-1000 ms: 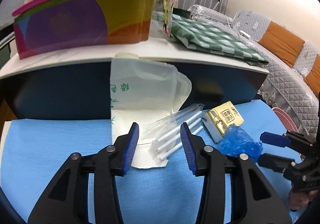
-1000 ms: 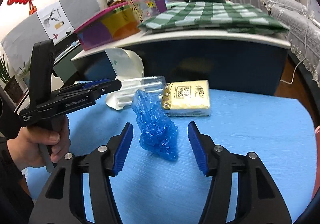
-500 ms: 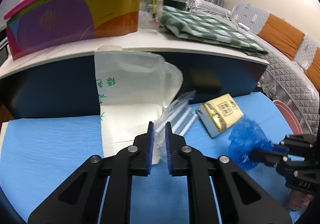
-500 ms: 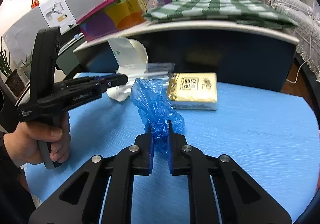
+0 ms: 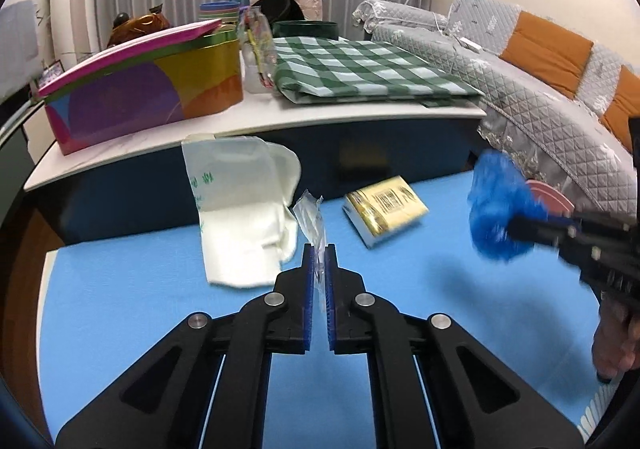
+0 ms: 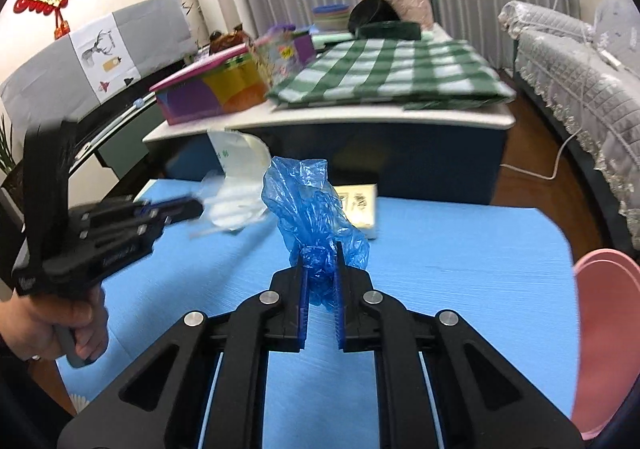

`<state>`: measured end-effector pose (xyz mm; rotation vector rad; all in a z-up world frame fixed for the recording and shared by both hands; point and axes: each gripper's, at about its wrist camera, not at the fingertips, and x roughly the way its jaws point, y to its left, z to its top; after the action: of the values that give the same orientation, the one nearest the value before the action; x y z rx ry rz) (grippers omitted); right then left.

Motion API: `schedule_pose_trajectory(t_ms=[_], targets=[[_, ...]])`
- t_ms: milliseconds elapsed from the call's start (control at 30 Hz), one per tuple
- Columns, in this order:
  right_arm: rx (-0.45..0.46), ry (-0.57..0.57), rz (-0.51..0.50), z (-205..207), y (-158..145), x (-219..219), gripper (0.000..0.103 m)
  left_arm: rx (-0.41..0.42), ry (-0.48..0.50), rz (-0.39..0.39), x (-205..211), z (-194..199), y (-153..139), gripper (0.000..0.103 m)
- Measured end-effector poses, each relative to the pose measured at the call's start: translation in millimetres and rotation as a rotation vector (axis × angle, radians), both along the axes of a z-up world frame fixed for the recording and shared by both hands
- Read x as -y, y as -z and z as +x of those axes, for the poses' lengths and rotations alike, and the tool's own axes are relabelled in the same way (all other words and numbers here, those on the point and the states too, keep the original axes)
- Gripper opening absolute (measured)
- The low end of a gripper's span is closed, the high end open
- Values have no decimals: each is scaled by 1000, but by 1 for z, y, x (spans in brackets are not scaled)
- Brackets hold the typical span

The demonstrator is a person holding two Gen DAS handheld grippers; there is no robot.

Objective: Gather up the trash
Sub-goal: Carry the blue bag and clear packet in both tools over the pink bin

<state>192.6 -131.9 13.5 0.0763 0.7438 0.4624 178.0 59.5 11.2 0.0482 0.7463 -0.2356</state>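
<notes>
Your right hand-held gripper is pinching the crumpled blue plastic bag, held up off the blue bench. Your left hand-held gripper is pressed together on the clear straw wrapper, also lifted. On the bench: a white bag with green print and, just right of it, a yellow tissue pack. A pink bin shows at the bench's right edge.
</notes>
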Motion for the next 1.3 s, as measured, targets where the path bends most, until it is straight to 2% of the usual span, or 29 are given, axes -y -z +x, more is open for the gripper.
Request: schedule_pose_trajectory(t_ms=[333, 667, 900, 967, 1300], targets=[[49, 69, 11, -20, -30, 54, 10, 24, -1, -37, 36, -42, -21, 5], [82, 154, 66, -34, -59, 110, 10, 36, -20, -91, 82, -59, -29, 5], [82, 199, 98, -46, -73, 144, 10, 67, -21, -68, 113, -78, -43, 5], [70, 212, 115, -48, -78, 154, 10, 89, -19, -36, 122, -84, -46, 5], [108, 258, 65, -62, -118, 210, 10, 143, -4, -39, 157, -102, -61, 5]])
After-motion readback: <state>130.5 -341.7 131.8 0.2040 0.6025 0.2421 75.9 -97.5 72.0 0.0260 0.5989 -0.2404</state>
